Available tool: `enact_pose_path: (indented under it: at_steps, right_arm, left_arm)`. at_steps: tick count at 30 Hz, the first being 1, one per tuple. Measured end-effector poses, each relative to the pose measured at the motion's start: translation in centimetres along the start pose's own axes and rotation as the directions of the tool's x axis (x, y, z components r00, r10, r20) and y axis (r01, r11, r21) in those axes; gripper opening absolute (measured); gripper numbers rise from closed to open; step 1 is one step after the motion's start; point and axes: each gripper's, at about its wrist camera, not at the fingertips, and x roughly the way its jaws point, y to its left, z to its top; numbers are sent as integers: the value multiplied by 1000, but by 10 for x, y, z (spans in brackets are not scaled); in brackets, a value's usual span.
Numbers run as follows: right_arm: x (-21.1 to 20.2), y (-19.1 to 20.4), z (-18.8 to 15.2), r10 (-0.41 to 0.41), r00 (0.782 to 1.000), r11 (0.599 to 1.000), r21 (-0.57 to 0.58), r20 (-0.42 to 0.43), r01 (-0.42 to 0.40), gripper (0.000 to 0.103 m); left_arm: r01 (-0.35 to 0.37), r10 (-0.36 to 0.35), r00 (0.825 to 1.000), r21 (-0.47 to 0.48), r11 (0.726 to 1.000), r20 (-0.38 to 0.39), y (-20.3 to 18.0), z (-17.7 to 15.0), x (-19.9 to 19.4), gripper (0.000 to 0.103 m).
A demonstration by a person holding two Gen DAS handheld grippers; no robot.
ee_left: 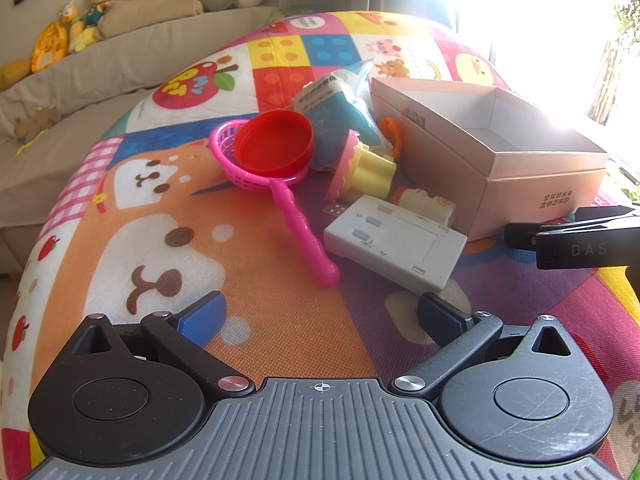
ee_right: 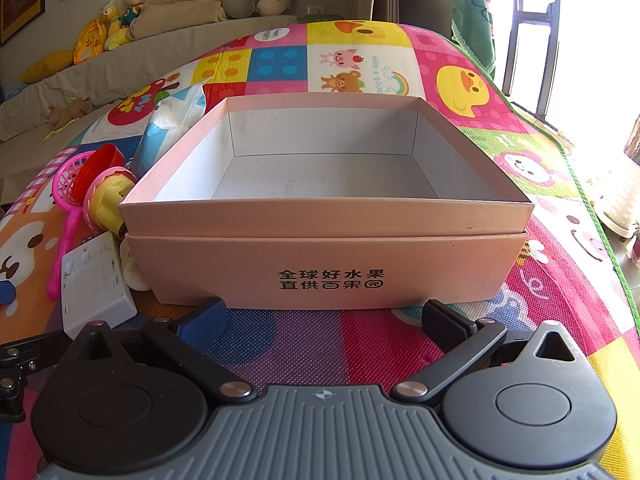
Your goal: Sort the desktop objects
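An open, empty pink cardboard box (ee_right: 328, 220) sits on the colourful play mat; it also shows in the left wrist view (ee_left: 496, 160). Left of it lie a red lid (ee_left: 274, 144) in a pink toy strainer (ee_left: 296, 216), a yellow-and-pink toy cupcake (ee_left: 368, 168), a grey-white plastic block (ee_left: 394, 244), a small cream toy bottle (ee_left: 428, 202) and a blue-white packet (ee_left: 332, 108). My left gripper (ee_left: 320, 316) is open and empty, just short of the grey block. My right gripper (ee_right: 324, 318) is open and empty, in front of the box's near wall.
The play mat (ee_left: 248, 320) covers the surface. A beige sofa (ee_left: 80, 80) with plush toys (ee_left: 76, 28) and cushions lies behind. The right gripper's body (ee_left: 580, 240) shows at the right edge of the left wrist view. Bright window at the right.
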Motion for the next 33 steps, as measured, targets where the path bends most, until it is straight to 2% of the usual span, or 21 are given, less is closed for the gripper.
enact_pose_path:
  at_steps: [33]
  right_arm:
    - [1,0,0,0,1000,1000,0,0,0,103]
  left_arm:
    - [-1,1,1000,-2,1000,-2,0,0,-3,103]
